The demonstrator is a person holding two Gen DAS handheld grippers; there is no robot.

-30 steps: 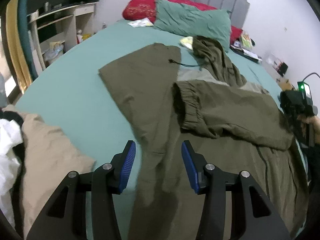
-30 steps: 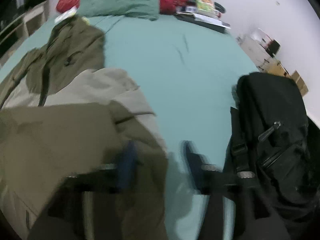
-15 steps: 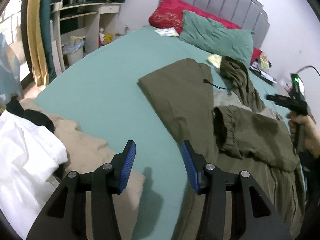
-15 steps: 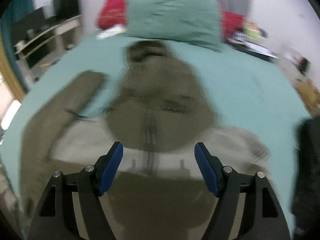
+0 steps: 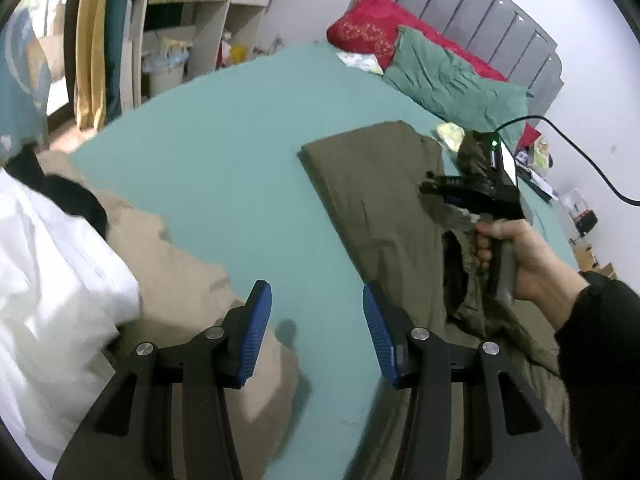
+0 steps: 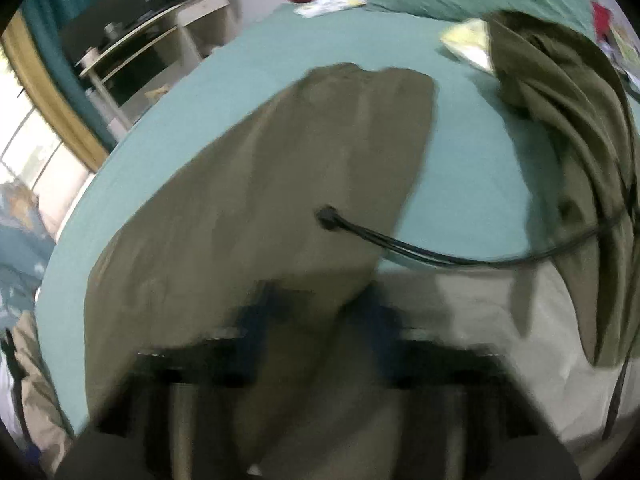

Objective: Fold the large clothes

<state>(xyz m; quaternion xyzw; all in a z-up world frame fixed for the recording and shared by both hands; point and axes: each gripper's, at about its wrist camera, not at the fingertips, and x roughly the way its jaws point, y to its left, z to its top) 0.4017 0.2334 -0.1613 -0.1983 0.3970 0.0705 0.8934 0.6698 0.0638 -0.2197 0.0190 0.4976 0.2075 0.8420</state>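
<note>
Looking down over a bed (image 5: 224, 152) in teal sheeting, with an olive jacket (image 5: 372, 184) laid out on its right half. One broad folded panel of it flat and pointing up the mattress. Its hood (image 6: 560, 92) bunched toward the green pillow (image 5: 452, 80). Paler lining showing nearer the camera in the right wrist view. A black drawcord (image 6: 400, 246) trailing from the hood side across bare sheet onto that olive panel.

Holding the left claw (image 5: 316, 332) low over the near edge of the mattress, about half spread and gripping nothing. Only sheet between its blue pads (image 5: 256, 332). The jacket's edge just to the right of it, a beige garment (image 5: 176, 256) just to the left. Beyond the beige, a white garment (image 5: 52, 280) with a scrap of black cloth (image 5: 76, 200) behind.

Gripping the right claw (image 5: 426, 188) in a hand (image 5: 516, 256) with a black sleeve (image 5: 600, 340), above the jacket's middle, nose toward the folded panel. Just been closing – now pressed together. Badly smeared in its own view. Olive cloth running up between the blurred pads there, though whether actually nipped cannot be told.

Farther off: a red pillow (image 5: 368, 28) against a grey padded headboard (image 5: 460, 4), and a pale shelf unit (image 5: 188, 12) beside a yellow curtain (image 5: 92, 40) on the left.
</note>
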